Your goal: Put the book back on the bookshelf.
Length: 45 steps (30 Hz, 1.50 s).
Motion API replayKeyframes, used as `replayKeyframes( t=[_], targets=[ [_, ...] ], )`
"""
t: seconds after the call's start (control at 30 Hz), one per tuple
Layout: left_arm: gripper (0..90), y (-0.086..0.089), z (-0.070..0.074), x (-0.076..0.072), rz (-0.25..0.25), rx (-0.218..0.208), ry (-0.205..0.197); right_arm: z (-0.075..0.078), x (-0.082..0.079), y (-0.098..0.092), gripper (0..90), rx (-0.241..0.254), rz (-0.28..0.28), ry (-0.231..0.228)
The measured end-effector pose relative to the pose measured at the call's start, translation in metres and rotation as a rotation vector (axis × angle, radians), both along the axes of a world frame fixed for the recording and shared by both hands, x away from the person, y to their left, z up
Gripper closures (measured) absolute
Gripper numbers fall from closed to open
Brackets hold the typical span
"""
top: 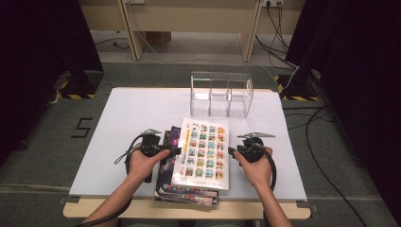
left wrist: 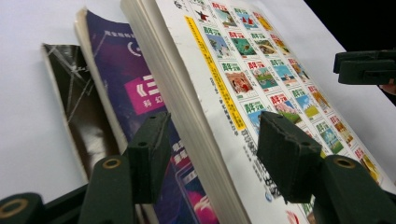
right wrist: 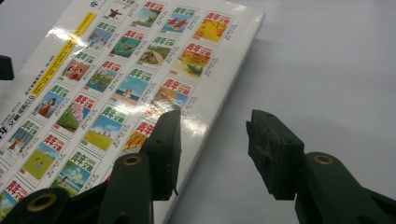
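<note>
Stack of books near front edge of white table top (top: 123, 113), landmark = top book (top: 202, 152), white cover w/ grid of small colour pics. Left gripper (top: 176, 151) at top book's left edge, about mid-length, jaws spread wide & released, nothing pinched. In left gripper view: left gripper (left wrist: 219, 154) straddling top book's (left wrist: 261, 79) page edge, one jaw over the cover, other jaw down over the purple book (left wrist: 140, 93) lying under it; pads look apart from both surfaces, contact can't be told for sure. Purple book sticking out left of top book, dark book (left wrist: 77, 107) further left again, lowest of the three. Right gripper (top: 231, 151) just beside top book's right edge, also mid-length, jaws wide & gripping nothing. In right gripper view: right gripper (right wrist: 212, 154), one jaw over top book's (right wrist: 140, 70) right margin, other jaw over bare table top (right wrist: 327, 70) right of it. Both hands roughly level w/ each other, one either side of top book. Beyond top book's far end, near table's back edge: clear organizer (top: 221, 93) w/ three compartments, upright, well apart from both grippers.
</note>
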<state>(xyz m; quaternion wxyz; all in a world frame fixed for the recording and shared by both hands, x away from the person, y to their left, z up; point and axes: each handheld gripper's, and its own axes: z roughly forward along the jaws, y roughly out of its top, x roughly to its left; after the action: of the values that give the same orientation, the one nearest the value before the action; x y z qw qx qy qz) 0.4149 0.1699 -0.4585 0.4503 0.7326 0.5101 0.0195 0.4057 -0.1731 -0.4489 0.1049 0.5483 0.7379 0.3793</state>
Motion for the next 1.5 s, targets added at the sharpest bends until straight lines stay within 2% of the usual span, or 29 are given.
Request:
replayKeyframes(
  t=[0.1, 0.27, 0.57, 0.6, 0.77, 0.97, 1.07, 1.17, 1.23, 1.27, 1.3, 1.37, 1.43, 1.47, 1.5],
  targets=[
    [43.0, -0.009, -0.002, 0.009, 0.006, 0.005, 0.017, -0.001, 0.007, 0.005, 53.3, 0.013, 0.015, 0.028],
    [43.0, -0.016, -0.005, 0.014, 0.025, 0.033, 0.044, -0.003, 0.015, 0.007, 52.3, 0.039, 0.026, 0.067],
    [42.9, -0.019, -0.009, 0.017, 0.029, 0.031, 0.069, -0.012, 0.025, 0.012, 49.9, 0.077, 0.046, 0.133],
    [43.2, -0.019, -0.009, 0.018, 0.04, 0.015, 0.083, -0.013, 0.027, 0.013, 48.5, 0.104, 0.04, 0.146],
    [46.8, -0.02, -0.007, 0.016, 0.052, 0.025, 0.069, -0.014, 0.031, 0.014, 46.2, 0.113, 0.034, 0.157],
    [51.3, -0.015, -0.003, 0.011, 0.088, -0.049, 0.065, -0.014, 0.031, 0.015, 46.0, 0.112, 0.023, 0.16],
    [56.8, -0.012, 0.001, 0.007, 0.09, -0.081, 0.067, -0.015, 0.031, 0.015, 45.7, 0.117, 0.019, 0.157],
    [61.3, -0.011, 0.002, 0.005, 0.089, -0.098, 0.079, -0.014, 0.031, 0.016, 45.7, 0.113, 0.016, 0.162],
    [62.9, -0.012, -0.001, 0.0, 0.076, -0.124, 0.122, -0.014, 0.031, 0.016, 45.5, 0.112, 0.015, 0.163],
    [63.3, -0.012, -0.001, 0.0, 0.076, -0.124, 0.122, -0.014, 0.031, 0.016, 45.5, 0.112, 0.012, 0.164],
    [63.6, -0.014, -0.005, -0.004, 0.063, -0.146, 0.151, -0.014, 0.031, 0.016, 45.4, 0.113, 0.011, 0.162],
    [63.9, -0.014, -0.006, -0.005, 0.06, -0.147, 0.154, -0.014, 0.031, 0.016, 45.4, 0.112, 0.012, 0.162],
    [65.6, -0.016, -0.006, -0.007, 0.056, -0.133, 0.141, -0.014, 0.031, 0.016, 45.3, 0.107, 0.013, 0.163],
    [67.6, -0.015, -0.006, -0.007, 0.053, -0.141, 0.142, -0.013, 0.031, 0.016, 45.2, 0.101, 0.015, 0.163],
    [73.0, -0.013, -0.004, -0.007, 0.05, -0.17, 0.153, -0.013, 0.032, 0.016, 45.0, 0.097, 0.019, 0.168]
  ],
)
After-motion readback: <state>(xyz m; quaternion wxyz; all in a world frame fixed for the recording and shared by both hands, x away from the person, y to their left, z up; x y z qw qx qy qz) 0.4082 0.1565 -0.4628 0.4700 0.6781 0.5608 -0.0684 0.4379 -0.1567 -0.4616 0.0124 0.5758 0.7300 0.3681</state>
